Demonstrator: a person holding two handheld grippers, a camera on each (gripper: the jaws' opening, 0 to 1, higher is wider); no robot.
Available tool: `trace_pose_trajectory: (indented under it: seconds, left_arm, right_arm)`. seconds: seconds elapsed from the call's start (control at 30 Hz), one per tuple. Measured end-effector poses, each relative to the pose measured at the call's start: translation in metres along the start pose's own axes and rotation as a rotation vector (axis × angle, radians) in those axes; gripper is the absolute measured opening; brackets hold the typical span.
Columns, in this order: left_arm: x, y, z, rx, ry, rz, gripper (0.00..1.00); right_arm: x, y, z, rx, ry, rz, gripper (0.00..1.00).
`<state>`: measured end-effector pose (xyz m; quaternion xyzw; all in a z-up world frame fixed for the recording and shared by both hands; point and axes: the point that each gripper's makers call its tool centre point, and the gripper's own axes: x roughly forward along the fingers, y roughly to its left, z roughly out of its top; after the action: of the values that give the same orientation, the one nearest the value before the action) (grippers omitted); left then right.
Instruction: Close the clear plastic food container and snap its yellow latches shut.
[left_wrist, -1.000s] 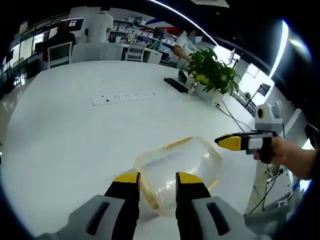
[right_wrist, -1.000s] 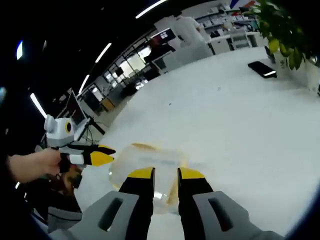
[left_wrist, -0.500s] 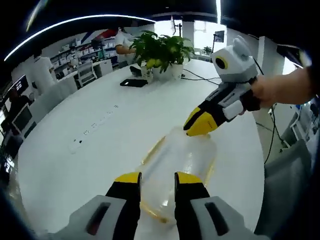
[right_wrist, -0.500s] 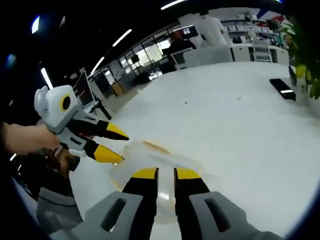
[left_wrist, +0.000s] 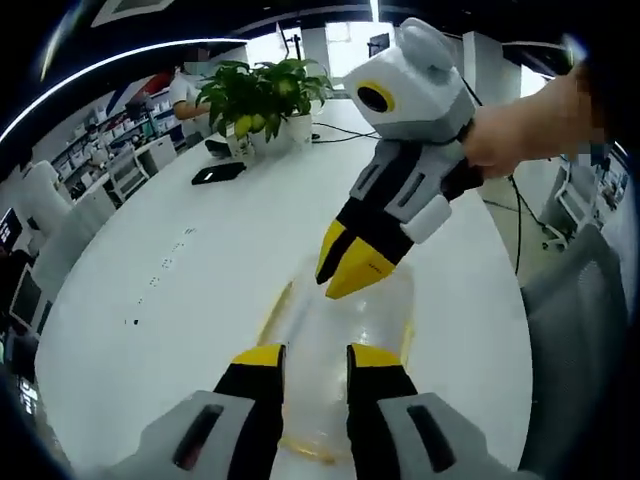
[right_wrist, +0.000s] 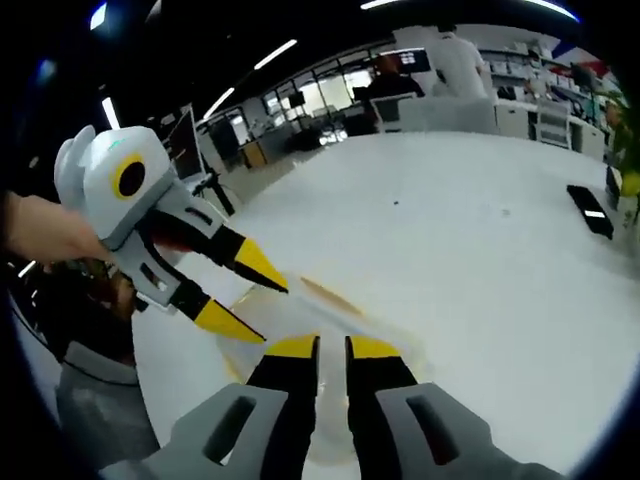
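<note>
The clear food container (left_wrist: 335, 340) sits on the big white table (left_wrist: 150, 330), close to the table's edge. It has yellow trim along its sides.

In the left gripper view, the left gripper (left_wrist: 306, 357) is low over the near end of the container. Its two yellow-tipped fingers (left_wrist: 257, 358) stand a bit apart, and the clear plastic shows between them. I cannot tell if they touch the container. The right gripper (left_wrist: 345, 268) comes in from above the container, held by a hand (left_wrist: 520, 130). Its yellow tips point down at the container's far end and sit close together.

In the right gripper view, the right gripper (right_wrist: 331, 347) has its fingers (right_wrist: 290, 348) almost together over the container (right_wrist: 330, 320). The left gripper (right_wrist: 243, 293) is beside the container with its two yellow tips spread apart, one of them right by the rim.

Far past the container on the table are a green plant (left_wrist: 262, 92) in a white pot and a black phone (left_wrist: 217, 173). A white power strip (left_wrist: 165, 282) lies on the table too.
</note>
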<state>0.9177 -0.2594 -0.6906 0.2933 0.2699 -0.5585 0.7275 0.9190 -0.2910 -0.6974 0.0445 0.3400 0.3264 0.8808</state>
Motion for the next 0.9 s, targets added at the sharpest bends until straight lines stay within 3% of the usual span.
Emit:
trace_pose_trajectory:
  seconds: [0.3, 0.9]
  left_arm:
    - [0.007, -0.004, 0.004, 0.023, -0.005, -0.029, 0.14]
    - [0.011, -0.019, 0.006, 0.106, -0.005, -0.045, 0.14]
  right_arm:
    - [0.007, 0.003, 0.001, -0.094, 0.009, 0.009, 0.05]
    - [0.019, 0.003, 0.011, -0.104, -0.013, -0.003, 0.05]
